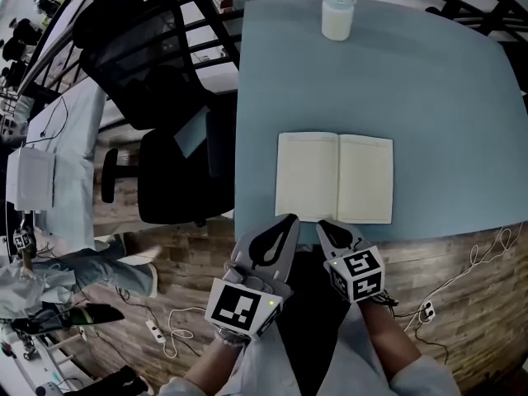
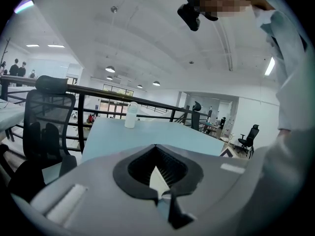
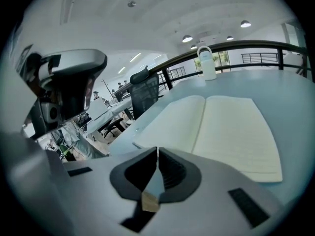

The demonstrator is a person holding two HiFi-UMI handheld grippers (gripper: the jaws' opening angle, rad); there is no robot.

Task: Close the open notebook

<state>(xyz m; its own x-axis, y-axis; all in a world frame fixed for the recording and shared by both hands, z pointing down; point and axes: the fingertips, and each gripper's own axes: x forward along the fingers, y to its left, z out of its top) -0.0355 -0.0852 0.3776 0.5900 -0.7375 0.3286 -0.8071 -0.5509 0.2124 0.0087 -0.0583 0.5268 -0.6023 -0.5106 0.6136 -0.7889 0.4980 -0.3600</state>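
Teal table, with the notebook lying flat and open near its middle, spine running 12-to-6. Black office chair sits off the table at 10 o'clock, not a factor. Left gripper hangs just off the near edge at the notebook's 7 o'clock, claw pinched together with nothing in it. Right gripper is beside it at 6 o'clock, claw likewise closed and empty. White bottle is well apart at 12 o'clock. I'd say closing hasn't started. Suggest sliding one closed tip under a cover's outer edge, at 3 or 9 o'clock. Lift it and swing it over the spine. Pin the other half with the second gripper so the book doesn't skate. Catch the cover, not loose pages.
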